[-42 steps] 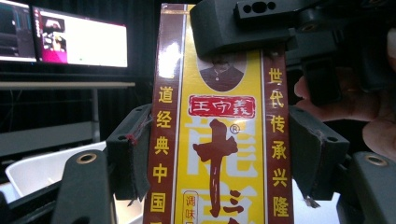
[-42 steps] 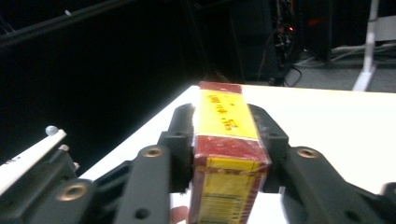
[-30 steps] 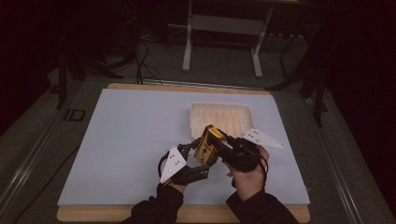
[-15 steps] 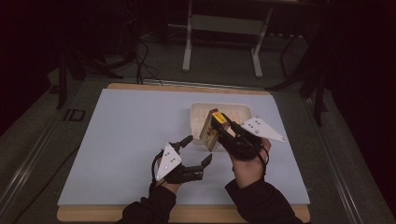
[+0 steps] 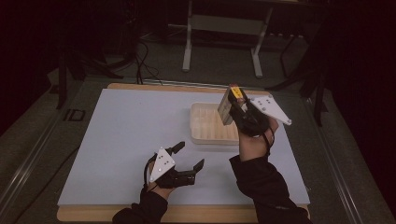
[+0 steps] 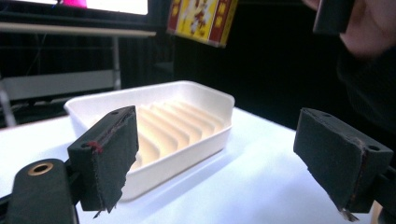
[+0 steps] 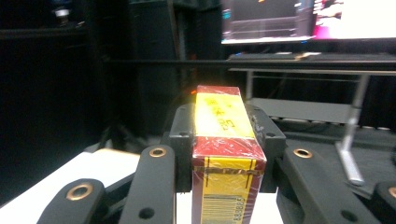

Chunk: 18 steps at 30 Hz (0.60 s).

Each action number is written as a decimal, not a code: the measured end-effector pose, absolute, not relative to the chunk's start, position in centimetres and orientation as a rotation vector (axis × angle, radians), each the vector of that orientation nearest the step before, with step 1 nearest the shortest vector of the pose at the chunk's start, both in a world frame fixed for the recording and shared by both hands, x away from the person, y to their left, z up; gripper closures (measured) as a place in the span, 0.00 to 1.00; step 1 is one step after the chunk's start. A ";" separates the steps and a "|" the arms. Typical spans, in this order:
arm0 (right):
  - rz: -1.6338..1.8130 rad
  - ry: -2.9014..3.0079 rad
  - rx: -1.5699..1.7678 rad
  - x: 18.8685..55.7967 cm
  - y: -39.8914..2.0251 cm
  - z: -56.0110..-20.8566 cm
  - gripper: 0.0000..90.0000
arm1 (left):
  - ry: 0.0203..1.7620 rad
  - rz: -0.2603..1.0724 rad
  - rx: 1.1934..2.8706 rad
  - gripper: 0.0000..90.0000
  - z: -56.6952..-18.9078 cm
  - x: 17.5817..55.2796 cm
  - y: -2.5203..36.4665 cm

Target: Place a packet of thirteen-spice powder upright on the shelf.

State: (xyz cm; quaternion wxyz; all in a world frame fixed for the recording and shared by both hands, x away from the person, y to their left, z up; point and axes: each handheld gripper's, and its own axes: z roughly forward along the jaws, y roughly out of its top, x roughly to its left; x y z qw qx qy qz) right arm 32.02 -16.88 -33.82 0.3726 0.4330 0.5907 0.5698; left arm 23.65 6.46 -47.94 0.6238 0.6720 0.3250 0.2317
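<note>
A red and yellow box with a barcode is held up in the air above the white ribbed tray. My right gripper is shut on it; in the right gripper view the box stands on edge between the two black jaws of the right gripper. My left gripper rests low near the table's front, open, with nothing in it. In the left gripper view its pads stand wide apart before the tray, and the box hangs at the top.
A pale blue-white mat covers the wooden table. The tray sits at its back right. A metal stand and cables lie on the dark floor beyond the far edge. A person's hand holds the right gripper.
The right gripper has lifted the box up and away, from the table's middle to above the tray's far side. The left gripper has parted from the box and drawn back, open.
</note>
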 end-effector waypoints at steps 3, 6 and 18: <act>1.444 1.460 1.147 32.9 -17.1 -34.0 0.75 | 0.764 0.534 1.566 0.14 -48.1 23.5 6.7; 1.409 1.422 1.169 33.7 -17.0 -34.3 0.75 | 0.762 0.554 1.573 0.14 -48.2 23.1 7.0; 1.304 1.394 1.232 36.3 -16.0 -38.3 0.75 | 0.790 0.542 1.616 0.08 -49.0 22.5 7.3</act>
